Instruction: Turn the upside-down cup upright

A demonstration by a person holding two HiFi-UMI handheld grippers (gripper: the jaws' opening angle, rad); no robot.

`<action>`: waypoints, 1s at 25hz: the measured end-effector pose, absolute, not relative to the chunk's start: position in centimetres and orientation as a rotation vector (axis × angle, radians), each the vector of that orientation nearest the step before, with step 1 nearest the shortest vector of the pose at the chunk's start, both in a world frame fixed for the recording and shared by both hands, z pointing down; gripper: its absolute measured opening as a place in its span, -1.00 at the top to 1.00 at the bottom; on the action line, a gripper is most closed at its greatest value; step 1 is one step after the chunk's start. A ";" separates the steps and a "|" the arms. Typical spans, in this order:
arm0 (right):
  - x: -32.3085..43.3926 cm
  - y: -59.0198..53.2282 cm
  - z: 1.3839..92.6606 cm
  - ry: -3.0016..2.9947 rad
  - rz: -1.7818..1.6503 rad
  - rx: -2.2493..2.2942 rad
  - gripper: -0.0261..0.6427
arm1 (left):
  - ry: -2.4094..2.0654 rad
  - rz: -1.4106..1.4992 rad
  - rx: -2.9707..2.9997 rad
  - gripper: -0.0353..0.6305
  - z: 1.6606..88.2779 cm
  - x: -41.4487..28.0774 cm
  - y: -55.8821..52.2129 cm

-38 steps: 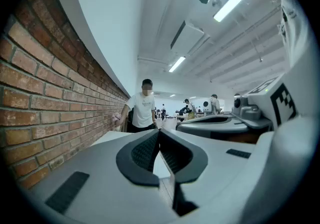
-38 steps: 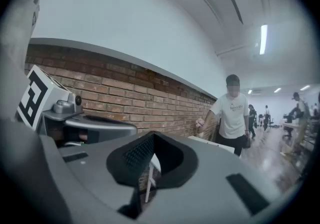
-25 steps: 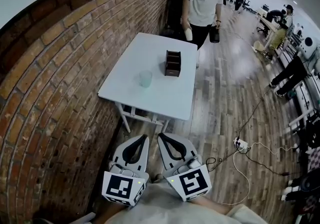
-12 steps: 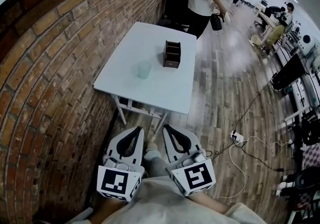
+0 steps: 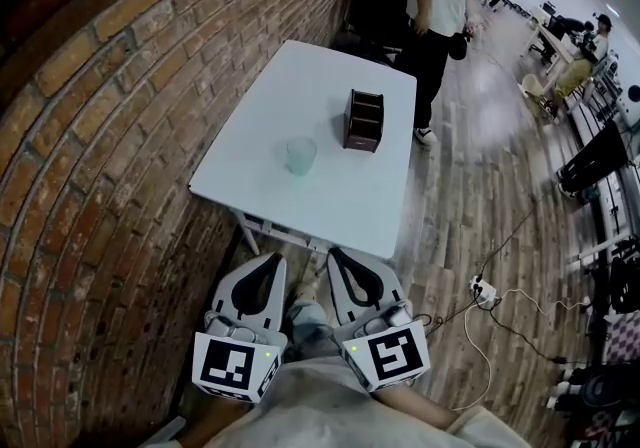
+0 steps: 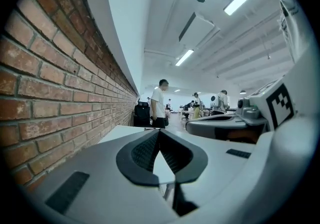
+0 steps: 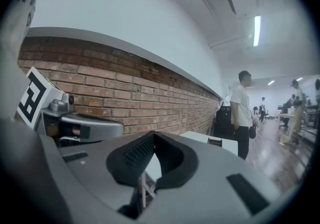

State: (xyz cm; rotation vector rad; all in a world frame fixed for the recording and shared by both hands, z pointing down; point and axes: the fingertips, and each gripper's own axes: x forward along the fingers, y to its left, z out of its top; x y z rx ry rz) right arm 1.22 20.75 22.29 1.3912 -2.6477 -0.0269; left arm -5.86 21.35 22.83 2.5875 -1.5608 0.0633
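A pale green translucent cup (image 5: pixel 300 156) stands on the white table (image 5: pixel 340 196), left of its middle; from here I cannot tell which end is up. Both grippers are held low, short of the table's near edge, side by side and pointing at it. The left gripper (image 5: pixel 270 262) is shut with nothing in it, and its jaws (image 6: pixel 159 131) meet at the tips. The right gripper (image 5: pixel 341 256) is shut and empty too, with its tips (image 7: pixel 152 136) together. The cup is not visible in either gripper view.
A dark brown wooden organizer (image 5: pixel 363 121) stands on the table to the right of the cup. A brick wall (image 5: pixel 110 136) runs along the table's left side. A person (image 5: pixel 440 6) stands at the table's far right corner. Cables and a power strip (image 5: pixel 485 291) lie on the wooden floor.
Both grippers have moved forward together toward the table, still shut, and the table now sits closer. The person at the far end has stepped to the table's right corner.
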 end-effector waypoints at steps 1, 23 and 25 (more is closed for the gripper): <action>1.2 19.6 22.5 -2.646 -0.022 1.386 0.90 | -1.560 0.069 2.582 0.86 23.0 -5.9 20.1; 0.3 1.5 28.1 -2.690 0.065 1.185 0.72 | -1.569 0.166 2.522 0.86 26.6 -5.1 1.9; 0.2 0.8 28.9 -2.684 0.060 1.183 0.63 | -1.558 0.181 2.515 0.86 27.3 -5.2 1.3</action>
